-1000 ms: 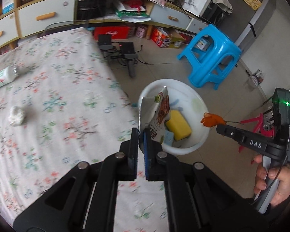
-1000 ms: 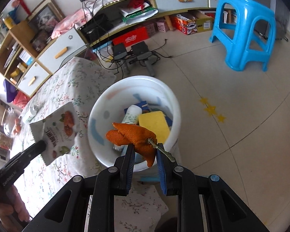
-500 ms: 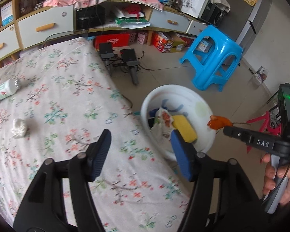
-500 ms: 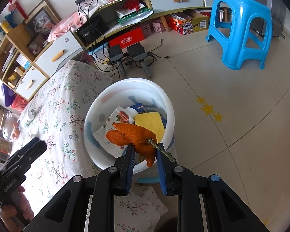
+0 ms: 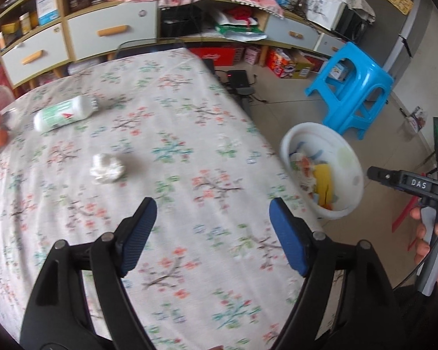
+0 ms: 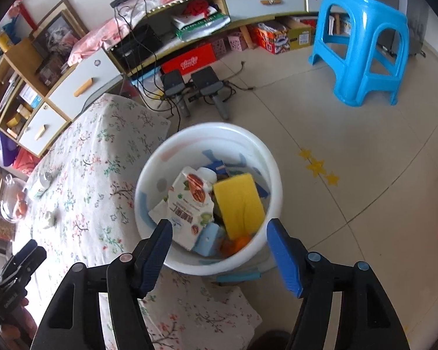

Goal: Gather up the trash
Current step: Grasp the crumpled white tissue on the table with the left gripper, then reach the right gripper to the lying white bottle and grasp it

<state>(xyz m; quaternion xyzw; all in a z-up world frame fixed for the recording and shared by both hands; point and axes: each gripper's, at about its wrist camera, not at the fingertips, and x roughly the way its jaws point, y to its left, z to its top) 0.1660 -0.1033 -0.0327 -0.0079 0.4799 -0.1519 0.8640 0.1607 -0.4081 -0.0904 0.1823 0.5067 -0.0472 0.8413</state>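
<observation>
Jaws of the left gripper (image 5: pixel 213 236) and right gripper (image 6: pixel 219 250) have just been opening; both stand apart with nothing between them. Only the left wrist view shows the crumpled tissue (image 5: pixel 106 168) and white bottle (image 5: pixel 64 113) lying on the floral tablecloth (image 5: pixel 189 134). Only the right wrist view looks down into the white bucket (image 6: pixel 160 160), which holds a snack packet (image 6: pixel 189 204), yellow sponge (image 6: pixel 239 204) and orange peel (image 6: pixel 236 243).

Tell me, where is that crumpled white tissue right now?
In the left wrist view, the crumpled white tissue lies on the floral tablecloth, left of centre, nearer the camera than the lying white bottle.
</observation>
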